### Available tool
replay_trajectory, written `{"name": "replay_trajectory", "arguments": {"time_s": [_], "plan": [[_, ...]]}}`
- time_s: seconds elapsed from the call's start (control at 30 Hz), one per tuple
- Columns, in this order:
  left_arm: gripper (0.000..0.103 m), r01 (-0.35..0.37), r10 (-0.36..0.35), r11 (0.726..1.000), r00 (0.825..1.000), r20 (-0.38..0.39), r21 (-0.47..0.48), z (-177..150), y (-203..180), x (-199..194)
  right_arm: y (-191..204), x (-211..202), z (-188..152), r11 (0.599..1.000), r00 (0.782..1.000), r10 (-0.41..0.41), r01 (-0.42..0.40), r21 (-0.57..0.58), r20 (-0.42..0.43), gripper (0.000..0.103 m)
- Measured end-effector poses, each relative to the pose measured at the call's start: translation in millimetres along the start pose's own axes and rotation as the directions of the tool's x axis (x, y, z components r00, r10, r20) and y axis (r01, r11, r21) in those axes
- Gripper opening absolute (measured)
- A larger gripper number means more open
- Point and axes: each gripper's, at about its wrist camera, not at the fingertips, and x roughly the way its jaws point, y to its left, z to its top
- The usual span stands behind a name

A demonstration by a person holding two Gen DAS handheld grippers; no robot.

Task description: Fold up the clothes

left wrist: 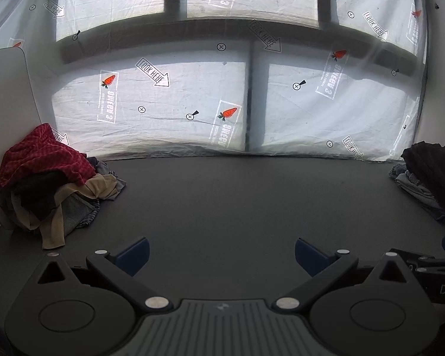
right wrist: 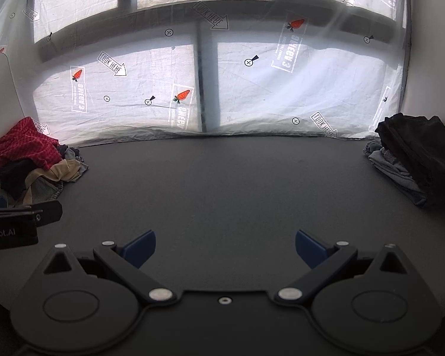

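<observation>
A heap of unfolded clothes [left wrist: 49,184] lies at the far left of the dark table, with a red checked garment [left wrist: 41,154] on top and tan and black pieces under it; it also shows in the right wrist view [right wrist: 29,163]. A stack of folded clothes [left wrist: 430,175], black over grey, sits at the far right, also in the right wrist view [right wrist: 412,160]. My left gripper [left wrist: 221,252] is open and empty above the table's near part. My right gripper [right wrist: 225,247] is open and empty beside it.
A white printed sheet [left wrist: 222,103] hangs as a backdrop behind the dark table [left wrist: 237,201]. A white panel [left wrist: 6,95] stands at the left behind the heap. The left gripper's body [right wrist: 12,225] shows at the left edge of the right wrist view.
</observation>
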Motion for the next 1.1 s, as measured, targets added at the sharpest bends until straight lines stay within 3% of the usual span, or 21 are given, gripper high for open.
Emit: {"name": "replay_trajectory", "arguments": {"time_s": [0.57, 1.1], "plan": [[0.103, -0.009, 0.009, 1.0, 1.0, -0.001, -0.026, -24.8, -1.6, -31.7, 8.1, -32.2, -19.5, 0.999, 1.0, 0.018, -0.018, -0.028, 0.007, 0.102], [0.103, -0.017, 0.017, 0.999, 1.0, -0.001, -0.042, -27.7, -6.2, -39.2, 4.4, -33.1, -21.9, 0.999, 0.999, 0.032, -0.032, -0.034, 0.0, 0.102]]}}
